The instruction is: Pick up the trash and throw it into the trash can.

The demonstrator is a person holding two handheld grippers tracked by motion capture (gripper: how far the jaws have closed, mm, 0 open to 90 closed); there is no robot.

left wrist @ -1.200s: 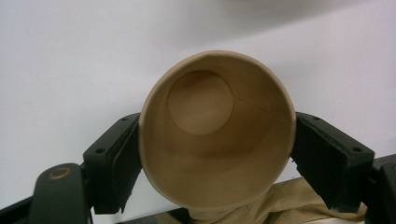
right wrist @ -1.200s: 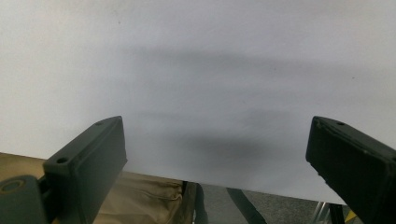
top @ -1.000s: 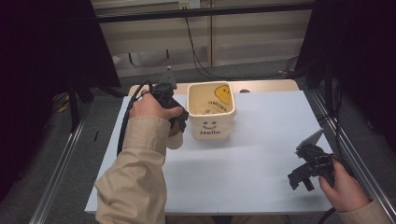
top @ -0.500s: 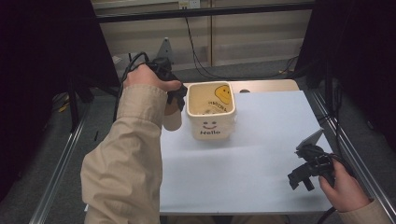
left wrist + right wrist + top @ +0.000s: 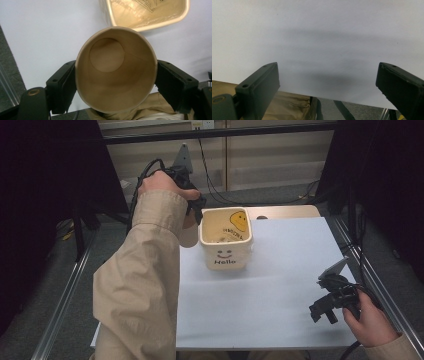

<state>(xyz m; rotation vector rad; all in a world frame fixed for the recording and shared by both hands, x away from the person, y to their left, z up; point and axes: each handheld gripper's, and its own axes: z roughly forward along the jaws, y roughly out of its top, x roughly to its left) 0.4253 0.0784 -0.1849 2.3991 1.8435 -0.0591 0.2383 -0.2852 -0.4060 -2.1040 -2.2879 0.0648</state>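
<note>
Your high view is dim overall; upper left and right edges of the frame go nearly black. The white worktop [image 5: 280,290] is the brightest area, evenly lit, no hard glare. Soft shadow falls on it below the tub [image 5: 226,240] and along your sleeve [image 5: 140,285]. Slight softness everywhere, low resolution feel. In your left gripper view the paper cup [image 5: 116,72] is close and a bit soft, its inside shaded brown. In your right gripper view broad blurry grey shadows cross the middle of the frame; the near tongs look soft at the bottom corners.
</note>
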